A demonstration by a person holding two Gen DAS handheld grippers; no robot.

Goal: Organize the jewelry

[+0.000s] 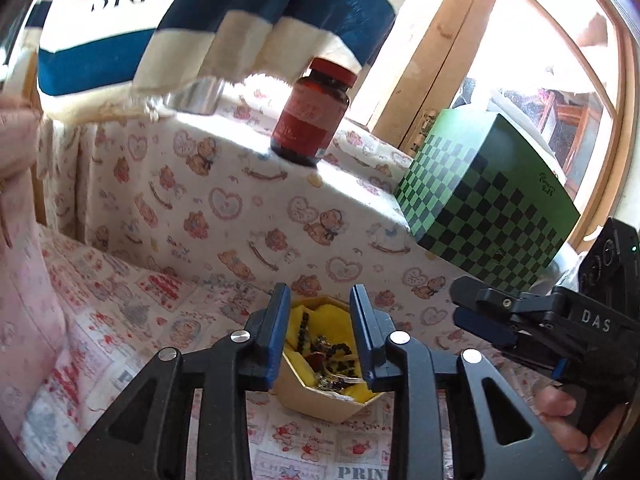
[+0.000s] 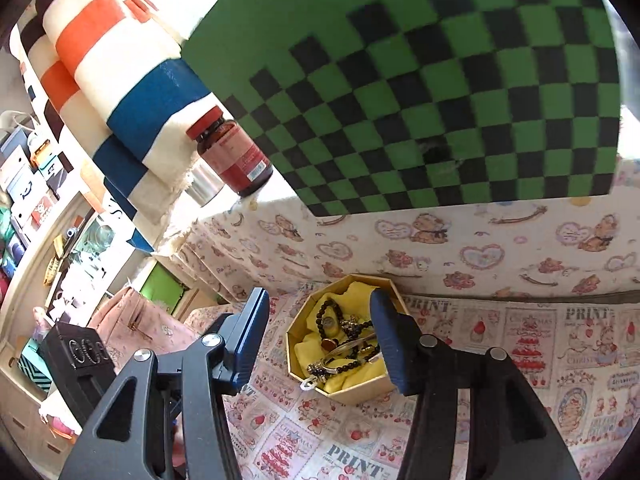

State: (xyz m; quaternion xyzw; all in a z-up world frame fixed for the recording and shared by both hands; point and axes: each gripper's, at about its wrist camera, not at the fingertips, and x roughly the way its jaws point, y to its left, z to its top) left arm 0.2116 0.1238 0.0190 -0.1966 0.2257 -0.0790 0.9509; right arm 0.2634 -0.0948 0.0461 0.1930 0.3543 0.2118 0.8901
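A small octagonal cardboard box lined with yellow cloth sits on the printed cloth. It holds a tangle of jewelry: a black bead bracelet, rings and a silver bangle. My left gripper is open, its fingers either side of the box, just above it. My right gripper is open too, hovering over the same box and its jewelry. The right gripper also shows at the right of the left wrist view.
A green and black checkered box stands on the raised ledge behind, with a red-capped brown pill bottle and a metal tin under a striped towel. A pink bag lies to the left.
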